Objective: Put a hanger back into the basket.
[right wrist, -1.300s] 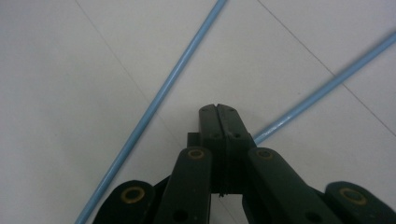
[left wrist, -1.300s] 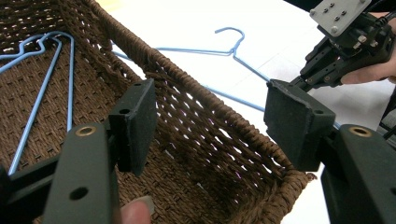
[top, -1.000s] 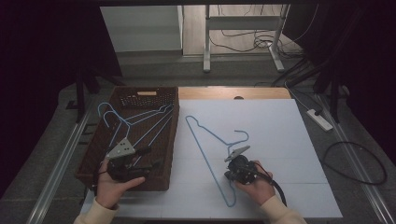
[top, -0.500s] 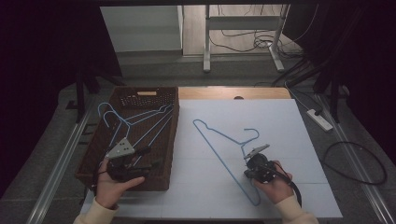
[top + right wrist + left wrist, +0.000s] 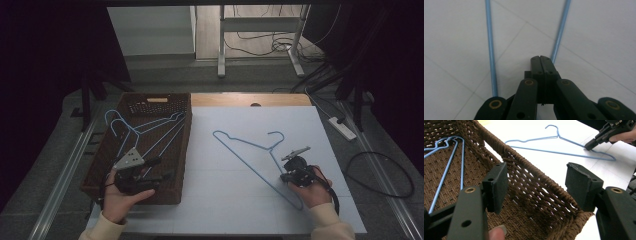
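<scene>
Hanger of thin blue wire [image 5: 252,156] lies flat on the white table sheet [image 5: 225,200], right of the brown woven basket [image 5: 176,165]. My right gripper [image 5: 289,176] pinches its wire, jaws closed; my left gripper [image 5: 536,185] waits open over the basket. I think the thin wire may slip out and fall.

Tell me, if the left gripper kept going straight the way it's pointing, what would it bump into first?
Probably the brown wicker basket's side wall. The left gripper's open jaws stand either side of that woven wall, so it lies right ahead. Beyond it is the white table with a blue hanger, but depth is hard to judge.
</scene>
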Available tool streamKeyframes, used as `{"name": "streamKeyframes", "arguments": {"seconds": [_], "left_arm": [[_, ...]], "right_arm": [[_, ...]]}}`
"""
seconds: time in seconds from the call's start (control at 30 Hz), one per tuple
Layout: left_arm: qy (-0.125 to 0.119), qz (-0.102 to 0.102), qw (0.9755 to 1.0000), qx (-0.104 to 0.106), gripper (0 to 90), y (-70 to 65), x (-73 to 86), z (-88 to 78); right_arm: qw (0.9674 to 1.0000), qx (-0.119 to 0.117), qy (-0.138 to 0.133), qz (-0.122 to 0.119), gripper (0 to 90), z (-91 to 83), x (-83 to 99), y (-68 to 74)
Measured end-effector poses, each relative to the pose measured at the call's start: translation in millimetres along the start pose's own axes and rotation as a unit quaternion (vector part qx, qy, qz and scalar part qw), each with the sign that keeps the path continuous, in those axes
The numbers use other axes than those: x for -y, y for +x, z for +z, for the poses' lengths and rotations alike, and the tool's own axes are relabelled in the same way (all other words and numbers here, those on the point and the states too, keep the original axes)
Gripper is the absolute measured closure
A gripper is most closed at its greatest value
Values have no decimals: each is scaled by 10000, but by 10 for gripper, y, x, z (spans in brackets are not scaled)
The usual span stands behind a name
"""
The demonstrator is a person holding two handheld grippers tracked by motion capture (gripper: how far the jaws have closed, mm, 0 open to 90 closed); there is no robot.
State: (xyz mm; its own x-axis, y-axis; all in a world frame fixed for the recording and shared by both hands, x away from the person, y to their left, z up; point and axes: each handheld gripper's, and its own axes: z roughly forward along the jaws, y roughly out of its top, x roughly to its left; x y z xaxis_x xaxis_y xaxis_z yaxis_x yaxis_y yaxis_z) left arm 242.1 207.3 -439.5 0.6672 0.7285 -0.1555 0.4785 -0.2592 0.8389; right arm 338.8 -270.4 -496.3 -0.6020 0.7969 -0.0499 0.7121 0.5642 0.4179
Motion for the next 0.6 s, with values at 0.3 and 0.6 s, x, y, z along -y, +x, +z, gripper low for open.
{"name": "streamKeyframes", "arguments": {"seconds": [0.3, 0.6], "left_arm": [[-14, 11, 10000, -6, 357, -5, -4, -12], [-9, 20, 10000, -4, 357, -7, -4, -15]], "right_arm": [[9999, 56, -56, 133, 900, 13, -7, -103], [9994, 122, -113, 316, 900, 28, -18, -210]]}}
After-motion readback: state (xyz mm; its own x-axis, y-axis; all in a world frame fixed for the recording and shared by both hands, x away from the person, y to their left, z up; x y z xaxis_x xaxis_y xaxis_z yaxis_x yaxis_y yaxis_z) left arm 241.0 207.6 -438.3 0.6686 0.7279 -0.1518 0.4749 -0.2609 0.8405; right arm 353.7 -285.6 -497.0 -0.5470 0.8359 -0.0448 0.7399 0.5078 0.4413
